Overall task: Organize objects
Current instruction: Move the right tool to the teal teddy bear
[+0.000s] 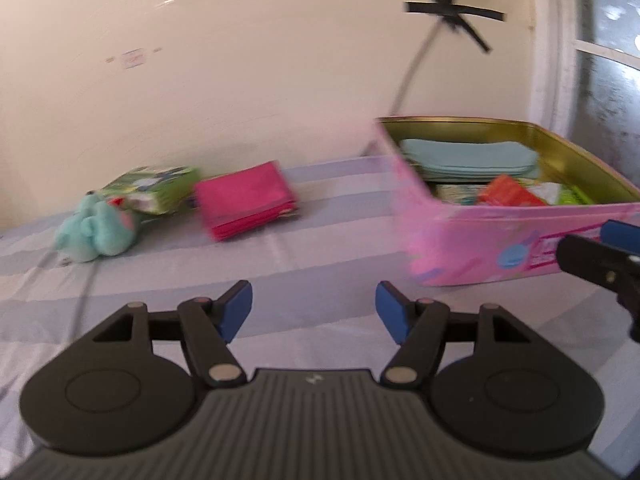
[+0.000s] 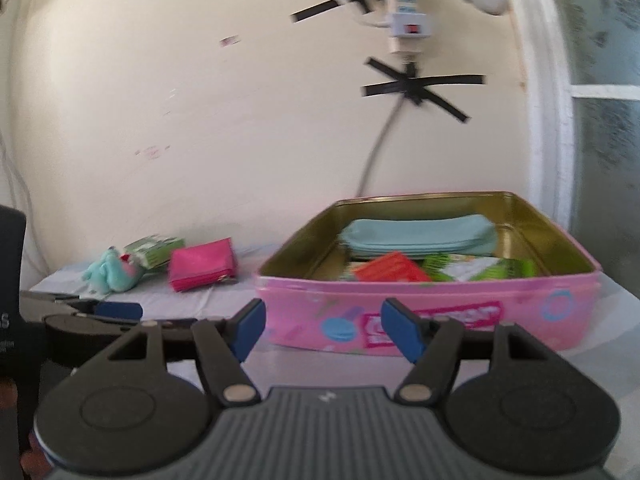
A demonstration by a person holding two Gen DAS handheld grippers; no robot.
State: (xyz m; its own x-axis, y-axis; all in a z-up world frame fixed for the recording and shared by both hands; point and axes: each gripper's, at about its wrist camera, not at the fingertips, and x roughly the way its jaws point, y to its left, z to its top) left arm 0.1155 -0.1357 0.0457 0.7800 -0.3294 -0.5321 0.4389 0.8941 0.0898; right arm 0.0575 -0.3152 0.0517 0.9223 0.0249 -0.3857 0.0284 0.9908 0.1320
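The left gripper (image 1: 314, 308), black with blue finger pads, hovers above the pale grey striped cloth surface (image 1: 280, 264) with its fingers spread wide apart and nothing between them; the right gripper (image 2: 323, 330), of the same make, likewise has its fingers apart and bare, and it faces the near wall of the open pink rectangular tin box with a gold inside (image 2: 440, 308); from the left wrist view that box stands to the right, and the tip of the right gripper shows at the frame's right edge, just in front of the box's pink side; inside the box lies a light teal flat pouch (image 2: 416, 236) toward the far wall, with an orange-red packet (image 2: 390, 268) and green-and-white packets (image 2: 480, 268) nearer the front wall; outside the box, to its left and well apart from it, a bright pink fabric zip pouch (image 1: 246, 200) lies flat on the cloth; just beside that, further left, sits a green printed carton (image 1: 156, 186), tilted, and a small mint-green plush toy (image 1: 96, 232) rests against the carton's near end; behind everything rises a cream wall (image 1: 240, 60) bearing crossed strips of black tape (image 2: 420, 88) over a grey cable, with a white power strip (image 2: 408, 8) above.
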